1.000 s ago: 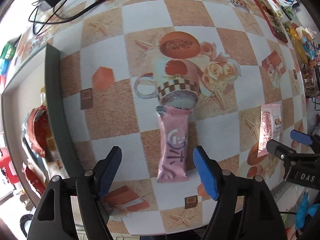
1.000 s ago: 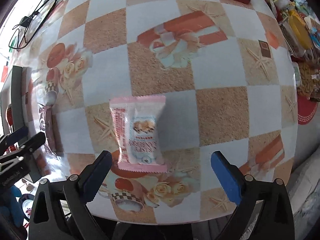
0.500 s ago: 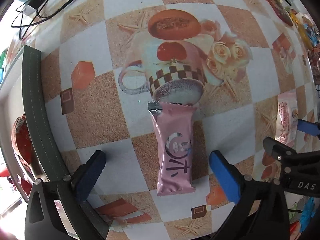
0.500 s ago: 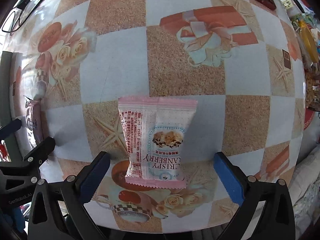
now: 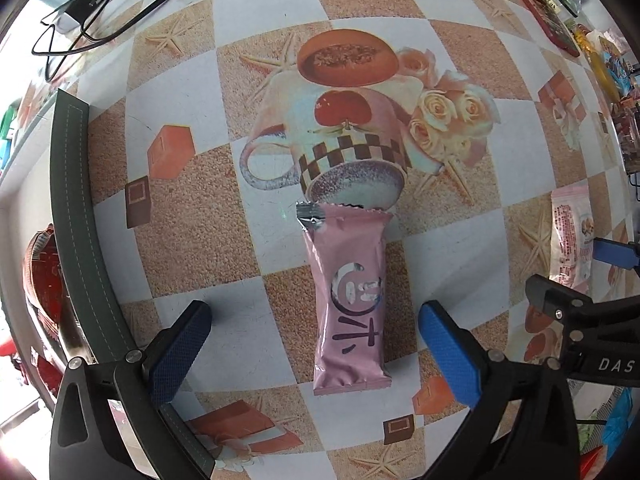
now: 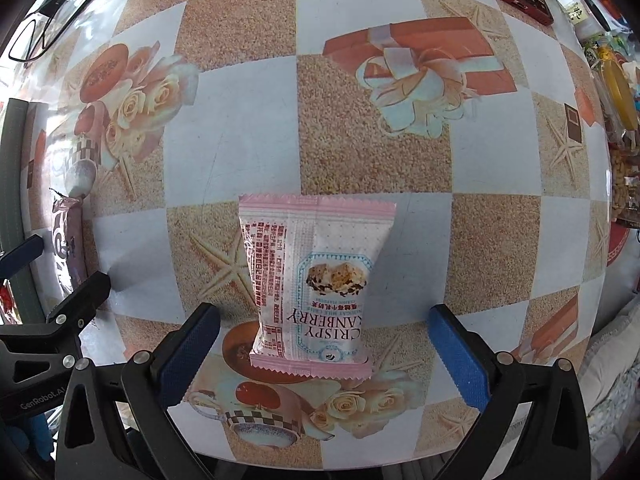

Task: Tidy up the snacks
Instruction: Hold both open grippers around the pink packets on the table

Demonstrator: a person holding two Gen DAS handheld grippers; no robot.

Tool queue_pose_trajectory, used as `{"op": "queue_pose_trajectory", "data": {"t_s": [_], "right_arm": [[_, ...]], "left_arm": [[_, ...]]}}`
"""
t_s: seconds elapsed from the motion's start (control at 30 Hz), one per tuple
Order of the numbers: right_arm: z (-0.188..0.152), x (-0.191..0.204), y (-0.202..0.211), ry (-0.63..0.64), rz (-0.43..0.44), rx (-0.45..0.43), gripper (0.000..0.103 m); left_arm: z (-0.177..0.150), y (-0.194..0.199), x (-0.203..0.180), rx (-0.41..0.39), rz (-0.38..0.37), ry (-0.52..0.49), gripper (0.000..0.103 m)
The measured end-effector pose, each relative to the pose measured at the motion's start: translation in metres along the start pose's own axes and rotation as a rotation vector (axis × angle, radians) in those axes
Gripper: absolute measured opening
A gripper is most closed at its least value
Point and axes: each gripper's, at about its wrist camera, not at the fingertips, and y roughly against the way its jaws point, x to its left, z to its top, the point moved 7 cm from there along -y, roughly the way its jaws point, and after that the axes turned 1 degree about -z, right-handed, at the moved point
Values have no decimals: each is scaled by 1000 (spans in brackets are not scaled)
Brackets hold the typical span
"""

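Left gripper (image 5: 316, 344) has just been opening, fingers now wide around the long pink foil snack bar (image 5: 349, 300) (not touching). Right gripper (image 6: 320, 352) gapes wide too, the pale pink crispy cranberry packet (image 6: 314, 284) lying between its fingers.

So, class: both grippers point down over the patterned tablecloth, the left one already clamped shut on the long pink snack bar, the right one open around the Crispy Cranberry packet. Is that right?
Not quite. The left gripper is not clamped: in the left wrist view its jaws stand wide open, and the pink snack bar lies untouched on the tablecloth between them. The right gripper is indeed open around the Crispy Cranberry packet.
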Motion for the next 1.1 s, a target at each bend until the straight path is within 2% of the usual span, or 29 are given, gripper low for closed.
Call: {"op": "queue_pose_trajectory", "data": {"t_s": [1.1], "right_arm": [[-1,0,1,3,1,-8,103]], "left_arm": [[1,0,0,-3,-2,4,103]]}}
